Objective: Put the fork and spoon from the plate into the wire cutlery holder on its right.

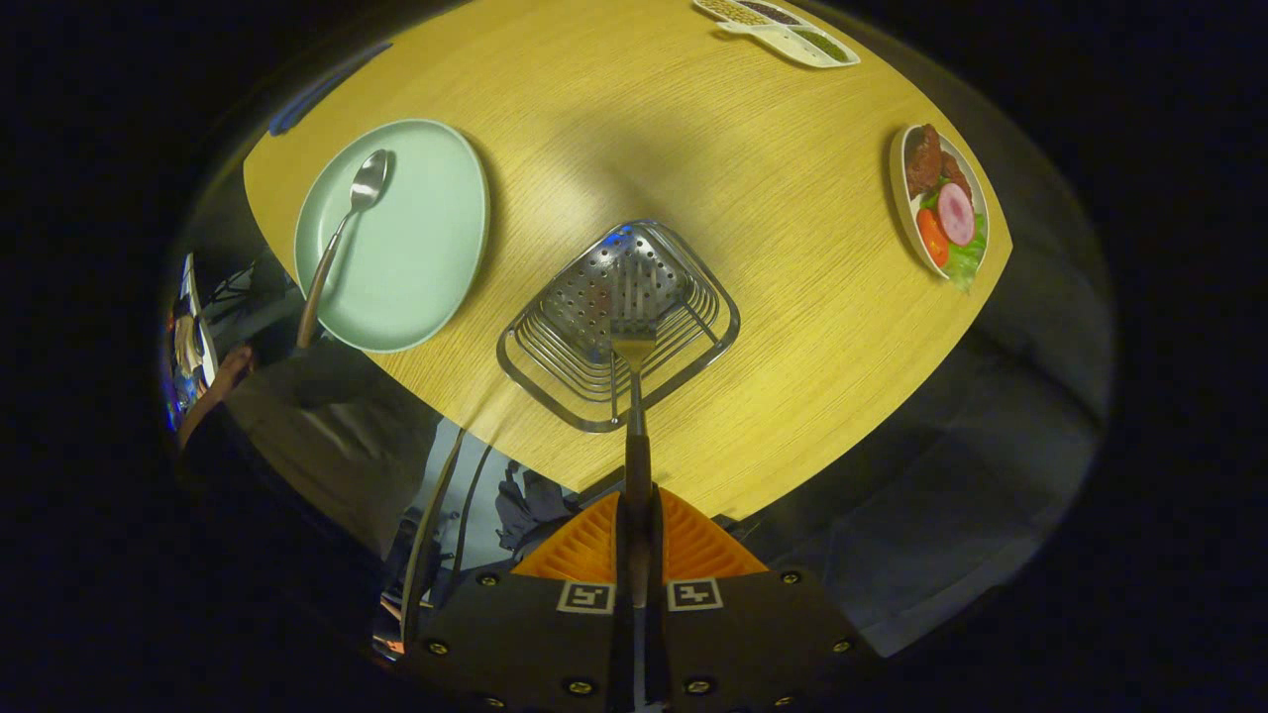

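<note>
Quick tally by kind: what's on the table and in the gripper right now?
Forks: 1, fork clamped in the gripper, over the holder
Spoons: 1, spoon on the green plate
Plates: 2, green plate, food plate
Wire cutlery holder: 1
Divided tray: 1
Total: 6

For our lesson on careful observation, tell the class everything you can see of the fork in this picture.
The fork is metal, with a shiny head and a long slim handle. The tool is shut on its handle, one finger on each side. The fork points straight ahead from the fingers, tines forward, its head over the open top of the wire cutlery holder on the wooden table. Whether the tines touch the holder cannot be told.
</note>
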`<action>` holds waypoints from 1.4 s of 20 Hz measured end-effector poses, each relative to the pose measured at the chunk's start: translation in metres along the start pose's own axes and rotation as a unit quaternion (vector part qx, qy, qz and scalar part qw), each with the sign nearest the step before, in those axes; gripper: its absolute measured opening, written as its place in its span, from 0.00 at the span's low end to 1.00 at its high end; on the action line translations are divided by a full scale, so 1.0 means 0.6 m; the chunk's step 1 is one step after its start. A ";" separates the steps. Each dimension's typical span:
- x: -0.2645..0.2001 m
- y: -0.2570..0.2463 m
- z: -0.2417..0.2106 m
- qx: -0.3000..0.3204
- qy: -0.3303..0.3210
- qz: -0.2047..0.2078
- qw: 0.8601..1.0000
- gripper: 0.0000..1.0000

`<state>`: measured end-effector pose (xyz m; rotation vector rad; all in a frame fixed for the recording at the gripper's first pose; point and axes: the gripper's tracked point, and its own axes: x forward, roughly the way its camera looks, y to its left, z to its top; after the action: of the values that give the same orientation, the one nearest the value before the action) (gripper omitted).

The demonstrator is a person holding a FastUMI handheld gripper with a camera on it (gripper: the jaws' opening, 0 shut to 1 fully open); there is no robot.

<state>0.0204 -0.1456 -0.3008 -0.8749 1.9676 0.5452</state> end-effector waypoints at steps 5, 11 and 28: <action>-0.005 -0.010 0.019 -0.021 0.044 0.003 0.999 0.05; -0.011 -0.027 0.044 -0.024 0.053 -0.018 0.998 0.12; -0.121 0.059 0.034 0.095 -0.162 0.061 0.980 0.19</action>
<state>0.0308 -0.0821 -0.2474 -0.5132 1.7467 0.5248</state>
